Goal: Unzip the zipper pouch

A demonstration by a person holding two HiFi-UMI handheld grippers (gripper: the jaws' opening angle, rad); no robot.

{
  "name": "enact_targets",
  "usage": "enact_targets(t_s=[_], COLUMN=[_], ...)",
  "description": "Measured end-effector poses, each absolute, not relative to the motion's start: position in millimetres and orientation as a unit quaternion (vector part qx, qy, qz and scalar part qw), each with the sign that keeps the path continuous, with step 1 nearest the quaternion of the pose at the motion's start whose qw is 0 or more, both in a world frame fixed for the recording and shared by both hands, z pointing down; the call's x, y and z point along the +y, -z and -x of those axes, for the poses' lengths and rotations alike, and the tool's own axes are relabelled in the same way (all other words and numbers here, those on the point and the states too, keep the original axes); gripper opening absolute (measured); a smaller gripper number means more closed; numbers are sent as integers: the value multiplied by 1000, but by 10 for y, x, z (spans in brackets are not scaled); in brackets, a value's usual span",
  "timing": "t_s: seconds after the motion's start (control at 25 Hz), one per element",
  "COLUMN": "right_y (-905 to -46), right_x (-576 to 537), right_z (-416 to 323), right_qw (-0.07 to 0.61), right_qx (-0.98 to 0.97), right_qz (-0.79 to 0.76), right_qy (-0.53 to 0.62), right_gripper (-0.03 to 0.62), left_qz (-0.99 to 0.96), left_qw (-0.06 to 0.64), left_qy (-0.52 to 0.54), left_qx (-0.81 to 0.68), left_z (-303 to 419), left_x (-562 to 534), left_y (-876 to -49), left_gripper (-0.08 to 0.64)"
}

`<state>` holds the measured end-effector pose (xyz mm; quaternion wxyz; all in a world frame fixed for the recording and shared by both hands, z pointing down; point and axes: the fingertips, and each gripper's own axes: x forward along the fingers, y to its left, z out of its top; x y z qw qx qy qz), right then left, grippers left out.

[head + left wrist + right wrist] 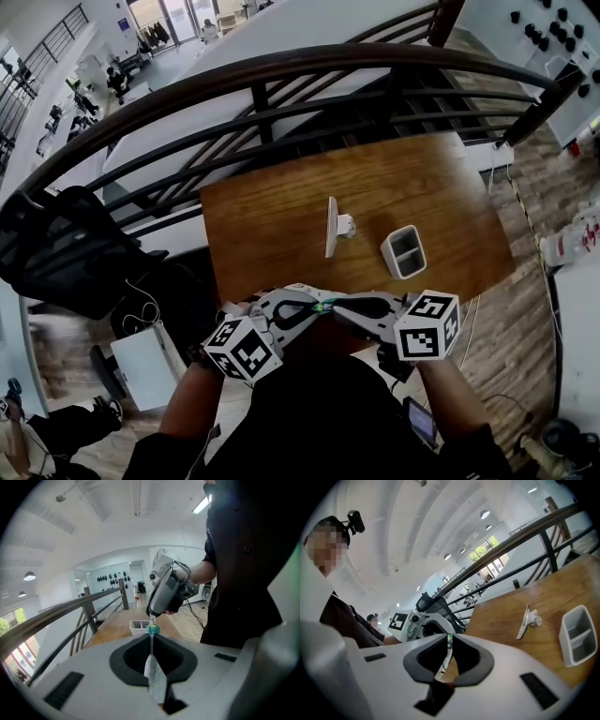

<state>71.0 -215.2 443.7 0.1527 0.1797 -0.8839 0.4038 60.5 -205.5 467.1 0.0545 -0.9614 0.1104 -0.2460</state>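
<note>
Low in the head view, near the centre, the left gripper (312,308) and the right gripper (335,307) meet tip to tip by the near edge of the wooden bench (281,225). From there the zipper pouch is almost wholly lost between them: only a green speck shows where the tips come together.

The left gripper view tells more. Its jaws are closed on the zipper pouch (156,679), which is held in the air. The pouch is seen edge-on as a thin pale sheet running up the middle of the frame. Its face, its outline and how far the zip stands open cannot be made out. At the top of the sheet sits a teal zipper slider (153,629). The right gripper's tip comes down onto a small white pull tab (152,618) just above it.

In the right gripper view the jaws are pressed together at that spot with a sliver of green between the pads. The tab itself is too small there to see clearly.

Higher in the head view, a white divided tray (404,251) stands on the bench. To its left, apart from it, is a thin white plate (332,227) upright on a small foot. A dark railing (281,70) curves across the top. The person's dark clothing (328,412) fills the bottom and hides part of the bench's near edge.
</note>
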Motion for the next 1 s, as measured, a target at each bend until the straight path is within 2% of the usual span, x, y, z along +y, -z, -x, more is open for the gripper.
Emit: enact_targets(t_s=[0.28, 1.0], right_y=[-4500, -4536], right_x=[-2125, -2085], right_z=[-684, -736], right_qw=[173, 167], right_qx=[-883, -879], right_qz=[-187, -193], right_qy=[-394, -403], right_gripper=[28, 0], left_qz=[963, 962], left_qw=[47, 54], left_qy=[240, 240], left_qx=[112, 115], left_z=[-610, -597], left_x=[-2057, -2024], left_y=[-4660, -4627], left_gripper=[28, 26])
